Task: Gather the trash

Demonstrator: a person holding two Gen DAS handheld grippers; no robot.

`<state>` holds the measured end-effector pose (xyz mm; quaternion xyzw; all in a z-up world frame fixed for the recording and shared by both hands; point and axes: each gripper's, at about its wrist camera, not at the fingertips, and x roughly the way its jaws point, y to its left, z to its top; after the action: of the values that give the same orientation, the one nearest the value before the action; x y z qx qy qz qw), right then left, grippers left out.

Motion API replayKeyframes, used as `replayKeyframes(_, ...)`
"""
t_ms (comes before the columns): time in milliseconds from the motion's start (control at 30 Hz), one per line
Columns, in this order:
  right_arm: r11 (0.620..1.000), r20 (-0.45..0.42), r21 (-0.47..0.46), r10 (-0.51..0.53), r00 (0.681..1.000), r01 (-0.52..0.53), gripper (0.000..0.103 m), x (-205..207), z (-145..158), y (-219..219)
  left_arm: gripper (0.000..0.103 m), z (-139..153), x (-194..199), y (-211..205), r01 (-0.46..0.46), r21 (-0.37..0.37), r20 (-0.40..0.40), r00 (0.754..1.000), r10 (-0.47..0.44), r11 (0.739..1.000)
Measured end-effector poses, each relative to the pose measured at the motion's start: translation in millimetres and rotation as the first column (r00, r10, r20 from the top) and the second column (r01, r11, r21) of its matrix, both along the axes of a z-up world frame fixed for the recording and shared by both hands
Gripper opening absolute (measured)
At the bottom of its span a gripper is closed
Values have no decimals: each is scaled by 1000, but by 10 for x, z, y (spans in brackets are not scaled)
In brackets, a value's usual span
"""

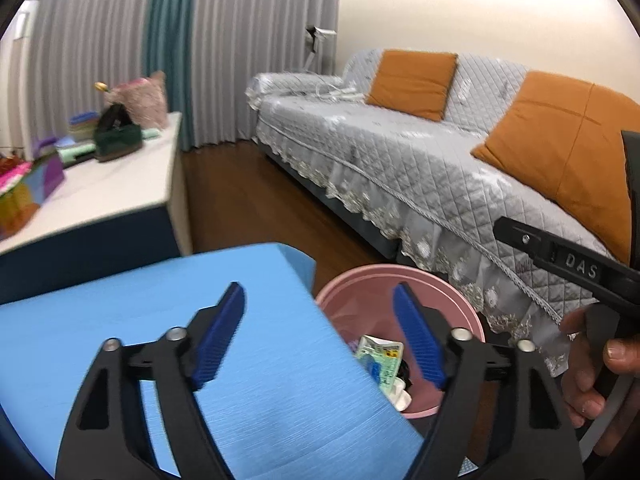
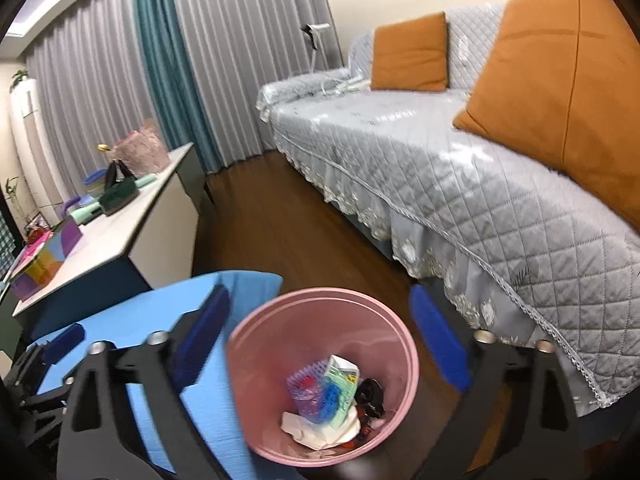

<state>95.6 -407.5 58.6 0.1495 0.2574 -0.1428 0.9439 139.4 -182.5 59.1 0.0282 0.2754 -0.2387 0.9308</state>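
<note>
A pink trash bin (image 2: 408,364) stands on the floor beside a blue table (image 2: 224,392). Inside it lie a green-and-white packet (image 2: 340,376), a purple mesh piece (image 2: 308,396), white paper (image 2: 304,432) and something black (image 2: 370,396). My right gripper (image 2: 320,340) hangs above the bin, jaws wide apart and empty. My left gripper (image 1: 320,336) is open over the blue table's (image 1: 160,320) right edge, with the bin (image 1: 452,300) and the packet (image 1: 380,360) just beyond; nothing is between its blue pads (image 1: 218,344). The right tool and a hand (image 1: 592,364) show at the right edge there.
A grey quilted sofa (image 2: 480,184) with orange cushions (image 2: 412,52) runs along the right. A white cabinet (image 2: 120,232) with coloured boxes and a dark bag (image 2: 118,196) stands at the left. Dark wood floor (image 2: 272,224) lies between them, curtains behind.
</note>
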Motion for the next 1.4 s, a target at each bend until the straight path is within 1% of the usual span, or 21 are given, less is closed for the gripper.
replayKeyframes(33,1000,14,-4,15,1000,-15,98,-38,57,71,83,68,-30,70,-13,-6,10,1000,13,1000)
replayKeyframes(167,998,19,-37,54,998,-53,98,-133,193,267,90,340,-142,359,-69,-12,51,996,69,998)
replayKeyframes(200,997,20,-40,60,998,-59,98,-152,217,295,94,404,-171,436,-87,-16,58,994,88,996)
replayKeyframes(267,995,23,-53,84,996,-82,98,-231,332,407,95,501,-250,582,-110,-36,65,992,112,993)
replayKeyframes(333,993,33,-69,93,995,-91,98,-312,435,508,95,567,-367,750,-118,-56,53,991,121,991)
replayKeyframes(400,992,41,-72,110,993,-107,98,-430,518,636,95,583,-524,878,-110,-30,48,993,111,994)
replayKeyframes(500,989,31,-73,129,991,-127,98,-592,545,818,95,561,-743,1039,-120,11,56,991,119,993)
replayKeyframes(533,987,28,-73,143,989,-141,98,-675,538,911,95,550,-811,1111,-136,11,52,989,136,991)
replayKeyframes(633,984,38,-64,170,985,-167,98,-899,512,1123,95,480,-971,1349,-184,-27,6,983,184,983)
replayKeyframes(700,975,33,-95,205,978,-201,98,-1024,480,1282,95,370,-1090,1469,-206,-26,-5,978,206,978)
replayKeyframes(767,965,22,-136,229,973,-224,98,-1155,409,1446,95,247,-1194,1547,-228,-4,17,974,228,974)
replayKeyframes(800,961,12,-146,241,971,-236,98,-1210,345,1513,95,149,-1248,1570,-250,22,29,968,250,968)
replayKeyframes(833,959,2,-147,245,970,-242,98,-1234,287,1557,95,66,-1263,1585,-265,40,19,964,265,963)
replayKeyframes(900,960,-24,-138,244,969,-245,98,-1219,173,1602,95,-59,-1275,1641,-287,35,-24,957,288,957)
replayKeyframes(967,960,-48,-126,244,969,-248,98,-1152,95,1618,95,-132,-1284,1703,-308,31,-50,950,310,951)
replayKeyframes(1067,966,-58,-122,224,973,-229,98,-1088,33,1613,95,-154,-1285,1748,-321,41,-47,945,323,946)
replayKeyframes(1167,968,-87,-112,216,972,-225,98,-1031,-49,1608,95,-144,-1261,1796,-347,32,-50,936,348,937)
replayKeyframes(1300,968,-95,-101,222,970,-231,98,-1024,-76,1624,95,-199,-1227,1898,-390,23,-85,917,391,920)
replayKeyframes(1400,965,-101,-109,228,968,-239,98,-1009,-91,1665,95,-236,-1221,1937,-400,25,-103,910,401,916)
